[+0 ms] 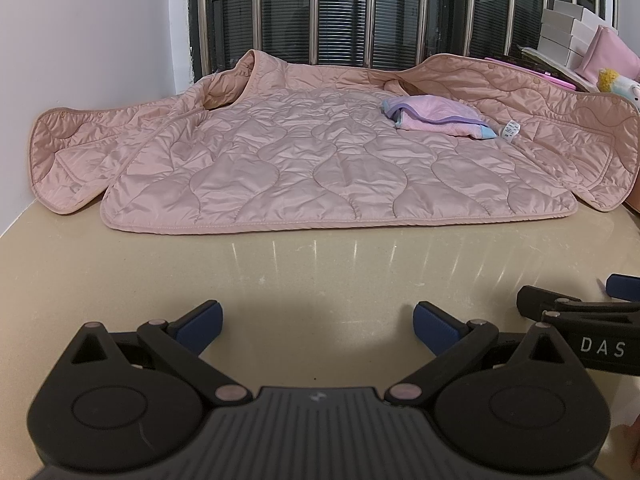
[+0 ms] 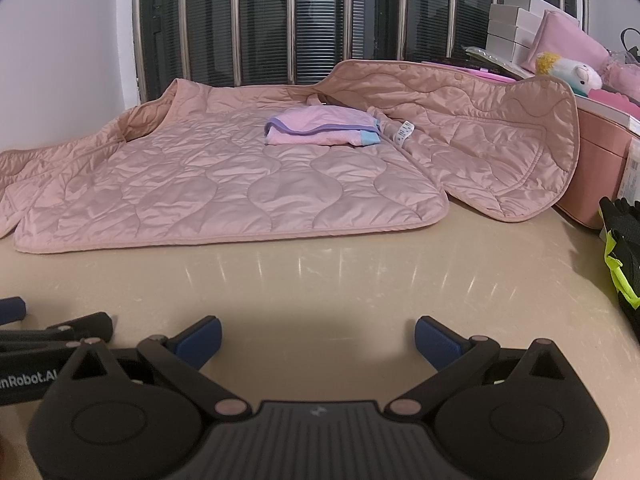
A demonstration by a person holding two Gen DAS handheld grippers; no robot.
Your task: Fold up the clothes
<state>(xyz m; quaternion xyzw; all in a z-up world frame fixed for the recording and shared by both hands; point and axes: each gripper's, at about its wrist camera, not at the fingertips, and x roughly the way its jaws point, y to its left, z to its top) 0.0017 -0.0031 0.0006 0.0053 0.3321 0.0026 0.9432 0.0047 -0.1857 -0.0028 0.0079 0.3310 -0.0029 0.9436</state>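
A pink quilted jacket point(image 1: 304, 160) lies spread open and flat on the beige table point(image 1: 320, 276), lining up, both front panels flung outward; it also shows in the right wrist view point(image 2: 224, 184). A small folded pink and purple garment point(image 1: 436, 114) rests on the jacket near its collar, also seen from the right wrist point(image 2: 324, 126). My left gripper point(image 1: 318, 324) is open and empty above bare table, well short of the jacket's hem. My right gripper point(image 2: 318, 334) is open and empty beside it, also short of the hem.
A barred window point(image 1: 360, 12) runs behind the table, a white wall point(image 1: 80, 40) at left. At right stand white boxes point(image 2: 512, 20), a pink bag point(image 2: 568, 44), a plush toy point(image 2: 568, 70), a pink box point(image 2: 600, 168) and a black and yellow item point(image 2: 622, 248).
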